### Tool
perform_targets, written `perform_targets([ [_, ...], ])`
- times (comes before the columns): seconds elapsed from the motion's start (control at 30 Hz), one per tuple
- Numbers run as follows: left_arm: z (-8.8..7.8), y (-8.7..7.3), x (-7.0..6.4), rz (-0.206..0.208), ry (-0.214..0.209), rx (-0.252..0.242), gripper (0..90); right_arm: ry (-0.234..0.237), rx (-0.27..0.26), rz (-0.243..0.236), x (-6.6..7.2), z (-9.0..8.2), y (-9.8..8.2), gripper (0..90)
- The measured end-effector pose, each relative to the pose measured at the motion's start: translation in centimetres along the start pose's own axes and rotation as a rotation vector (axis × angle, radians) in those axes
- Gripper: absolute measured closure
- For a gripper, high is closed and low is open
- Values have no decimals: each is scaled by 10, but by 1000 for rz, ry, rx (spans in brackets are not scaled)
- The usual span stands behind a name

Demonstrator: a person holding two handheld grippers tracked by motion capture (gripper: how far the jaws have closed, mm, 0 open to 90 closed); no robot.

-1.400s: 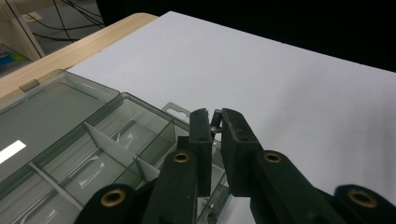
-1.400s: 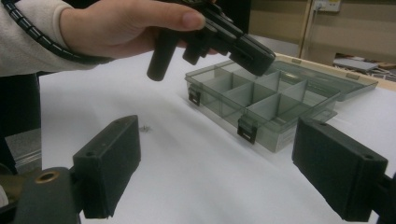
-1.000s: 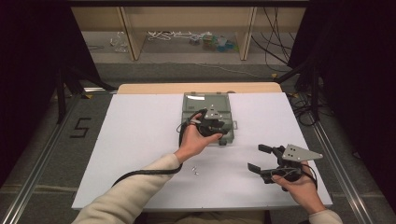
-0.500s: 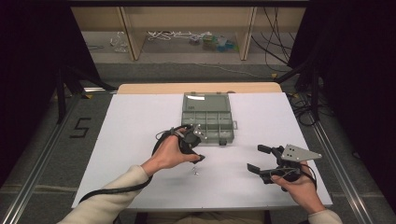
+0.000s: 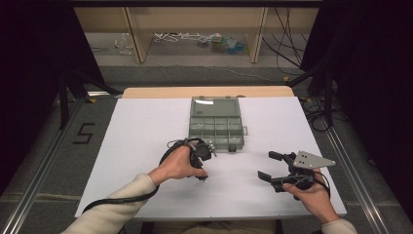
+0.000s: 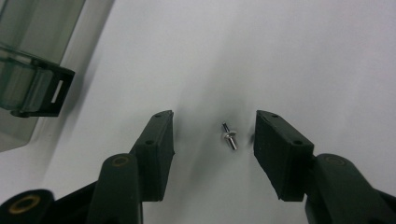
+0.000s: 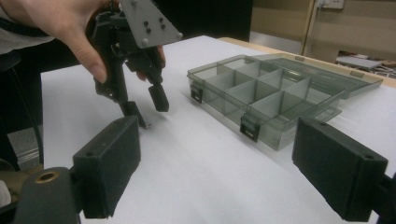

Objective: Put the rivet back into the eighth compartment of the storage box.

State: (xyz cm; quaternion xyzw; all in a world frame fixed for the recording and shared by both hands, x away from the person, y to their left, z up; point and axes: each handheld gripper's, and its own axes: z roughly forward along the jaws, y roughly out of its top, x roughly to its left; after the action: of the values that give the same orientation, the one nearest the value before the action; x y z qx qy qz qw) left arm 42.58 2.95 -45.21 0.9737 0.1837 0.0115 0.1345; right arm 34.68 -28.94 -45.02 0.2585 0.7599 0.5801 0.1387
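1. Left gripper (image 5: 203, 176) has moved since a second ago: it was over the organizer box (image 5: 215, 125) and now sits nearer the person, pointed down at the white table (image 5: 131, 141) just in front of the box's front-left corner.
2. Left jaws stand wide apart and hold nothing. In the left gripper view a small metal screw (image 6: 229, 136) lies flat on the table between them, nearer the jaw at the right of that view and touching neither.
3. High view: screw shows as a tiny glint (image 5: 205, 181) right under the left gripper tips. Right gripper view: left gripper (image 7: 145, 108) has its tips at the table surface and the screw (image 7: 145, 125) is beside one tip.
4. Box is open, with its lid laid back flat toward the far edge of the table. Its compartments look empty in the right gripper view (image 7: 261, 95). A latch is visible in the left gripper view (image 6: 39, 91).
5. Right gripper (image 5: 270, 165) hasn't shifted: it's near the front-right of the table, well apart from the box, with jaws wide and empty, held in the right hand (image 5: 311, 197).
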Motion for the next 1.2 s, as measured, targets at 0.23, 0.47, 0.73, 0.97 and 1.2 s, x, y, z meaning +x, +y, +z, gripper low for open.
perform_targets([
  [0.23, 3, 2, 0, -3, -13, 22, 513, -7, 5, -5, 0, -1, 0, 165],
  [0.47, 7, 3, -3, 14, 3, 59, 574, 0, 0, 0, 0, 0, 0, 165],
  [0.73, 6, 4, -7, 23, 2, 73, 708, -8, -21, -33, -2, 1, 0, 165],
  [0.97, 6, 4, -8, 11, 2, 69, 826, -6, -19, -31, -2, 0, 0, 165],
  [1.2, 6, 2, -7, -2, 0, 56, 830, -7, -23, -36, -2, 0, 0, 165],
])
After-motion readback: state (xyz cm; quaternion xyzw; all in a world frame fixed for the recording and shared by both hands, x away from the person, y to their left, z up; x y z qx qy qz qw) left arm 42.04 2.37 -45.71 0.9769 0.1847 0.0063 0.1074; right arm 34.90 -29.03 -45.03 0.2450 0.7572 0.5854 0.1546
